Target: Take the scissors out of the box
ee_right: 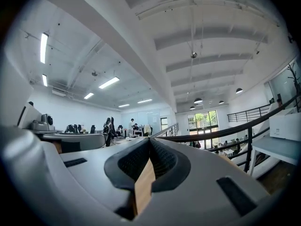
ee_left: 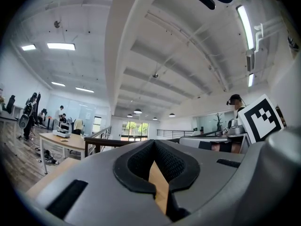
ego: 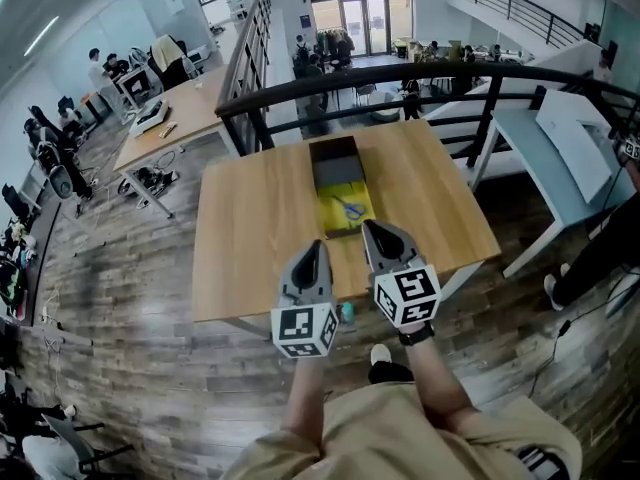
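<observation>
On the wooden table (ego: pixel 250 228), a long open box (ego: pixel 324 180) lies at the middle, its far half dark and its near half lined in yellow. The scissors (ego: pixel 350 208) lie flat on the yellow lining; they look blue and grey. My left gripper (ego: pixel 318 244) and right gripper (ego: pixel 368 226) hover side by side over the table's near edge, pointing level at the box's near end. Both are shut and hold nothing. In the left gripper view the left gripper (ee_left: pixel 154 142) shows only tabletop past its closed jaws. The right gripper (ee_right: pixel 149 140) shows the same in its own view.
A black railing (ego: pixel 400 78) runs close behind the table's far edge. A white desk (ego: pixel 560 148) stands to the right, with a person's leg and shoe (ego: pixel 555 288) beside it. Another wooden desk (ego: pixel 185 118) stands at the back left.
</observation>
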`<action>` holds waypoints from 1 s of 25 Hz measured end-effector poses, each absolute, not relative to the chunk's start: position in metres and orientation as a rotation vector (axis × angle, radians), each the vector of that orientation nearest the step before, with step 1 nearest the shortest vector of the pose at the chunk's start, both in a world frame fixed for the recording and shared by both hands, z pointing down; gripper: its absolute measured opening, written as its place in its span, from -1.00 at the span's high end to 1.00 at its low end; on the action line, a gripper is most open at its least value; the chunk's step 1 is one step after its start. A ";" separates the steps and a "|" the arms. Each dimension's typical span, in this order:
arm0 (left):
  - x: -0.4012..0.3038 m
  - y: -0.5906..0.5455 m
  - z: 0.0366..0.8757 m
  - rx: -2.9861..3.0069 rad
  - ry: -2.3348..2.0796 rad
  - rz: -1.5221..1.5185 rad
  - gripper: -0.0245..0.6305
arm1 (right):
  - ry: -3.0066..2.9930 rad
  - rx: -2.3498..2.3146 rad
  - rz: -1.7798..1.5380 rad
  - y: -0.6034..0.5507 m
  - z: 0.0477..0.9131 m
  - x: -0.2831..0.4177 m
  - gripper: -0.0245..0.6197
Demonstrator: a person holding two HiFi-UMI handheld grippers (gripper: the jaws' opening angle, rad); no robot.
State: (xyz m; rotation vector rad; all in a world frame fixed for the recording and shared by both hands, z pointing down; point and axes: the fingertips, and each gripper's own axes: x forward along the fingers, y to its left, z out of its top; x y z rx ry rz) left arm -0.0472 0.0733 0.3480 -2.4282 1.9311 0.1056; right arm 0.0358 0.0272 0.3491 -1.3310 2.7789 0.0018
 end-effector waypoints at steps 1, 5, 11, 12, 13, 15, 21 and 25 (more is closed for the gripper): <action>-0.048 0.063 0.349 -2.427 1.937 0.104 0.90 | 2.787 -1.327 0.003 0.017 0.350 0.035 0.88; -0.050 0.021 0.349 -2.417 1.961 0.109 0.90 | 2.821 -1.294 0.016 -0.021 0.351 0.028 0.88; -0.040 -0.041 0.350 -2.408 1.984 0.110 0.90 | 2.850 -1.252 0.011 -0.074 0.350 0.028 0.88; -0.038 -0.049 0.352 -2.410 1.988 0.102 0.90 | 2.854 -1.235 0.006 -0.078 0.351 0.025 0.88; -0.036 -0.056 0.354 -2.410 1.993 0.092 0.90 | 2.863 -1.217 0.008 -0.081 0.353 0.021 0.88; -0.037 -0.068 0.358 -2.407 2.007 0.073 0.90 | 2.889 -1.195 0.008 -0.088 0.360 0.014 0.88; -0.053 -0.096 0.373 -2.404 2.049 0.034 0.90 | 2.898 -1.219 -0.060 -0.125 0.379 0.010 0.88; -0.065 -0.124 0.387 -2.434 2.039 0.004 0.90 | 2.906 -1.261 -0.083 -0.154 0.391 0.002 0.88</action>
